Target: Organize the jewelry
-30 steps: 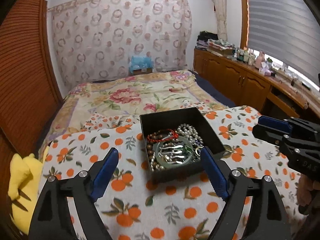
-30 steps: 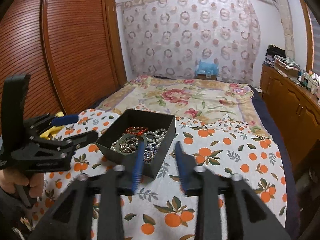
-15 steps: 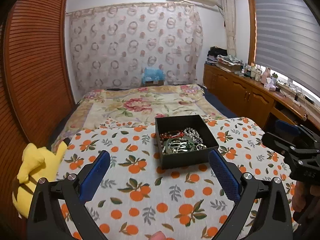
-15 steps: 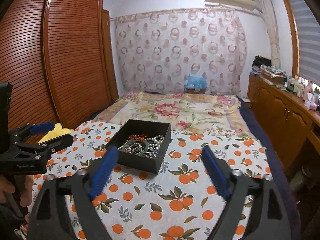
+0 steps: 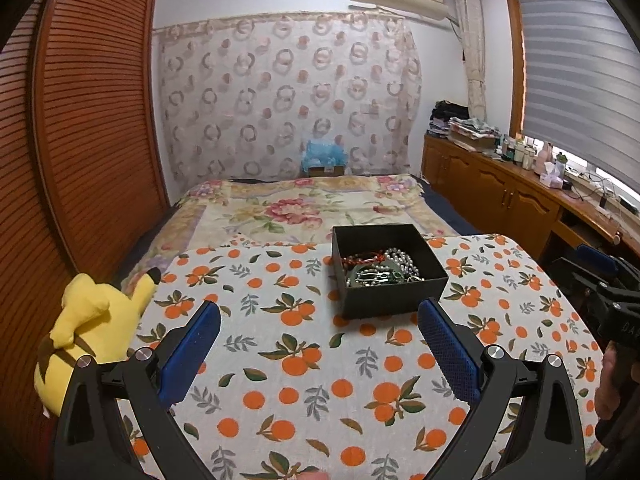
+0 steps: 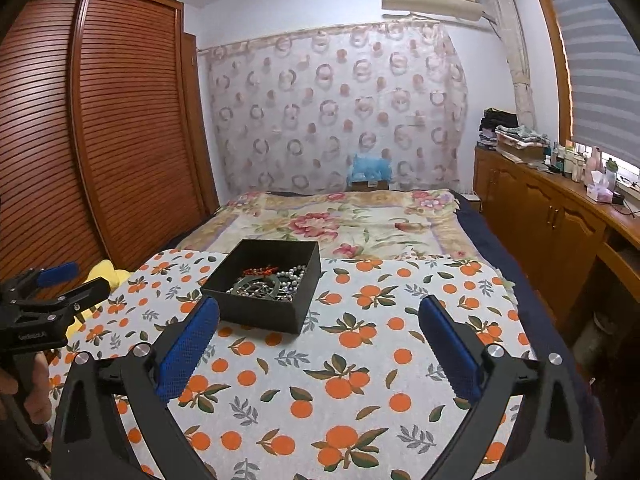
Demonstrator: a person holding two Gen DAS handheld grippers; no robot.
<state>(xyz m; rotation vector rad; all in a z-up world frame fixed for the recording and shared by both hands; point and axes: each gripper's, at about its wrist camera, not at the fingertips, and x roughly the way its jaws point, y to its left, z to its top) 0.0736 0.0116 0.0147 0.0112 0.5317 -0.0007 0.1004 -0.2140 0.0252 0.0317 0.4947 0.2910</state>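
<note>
**A:** Where is the jewelry, and why there?

**B:** It lies heaped in the black box (image 5: 390, 270) on the orange-print cloth (image 5: 304, 364), toward the far edge of the cloth; pearl-like beads (image 5: 402, 259), a red strand (image 5: 360, 258) and a dark green round piece (image 6: 256, 283) are tangled together inside; the open top keeps everything reachable from above, I judge.

**A:** And the grippers?

**B:** The left gripper (image 5: 320, 330) has its fingers spread wide with nothing between them; its jaws have just been opening; the right gripper (image 6: 318, 328) is likewise released and empty, its jaws having just been opening too; both stand near the box's front wall, clear of it.

**A:** Why so wide and apart from it?

**B:** Probably because nothing needs holding for now; the pieces all appear to sit in the box, so the sorting looks about done.

**A:** Anything else nearby?

**B:** A yellow plush toy (image 5: 86, 322) beside the cloth's left edge; it seems no part of the job.
</note>
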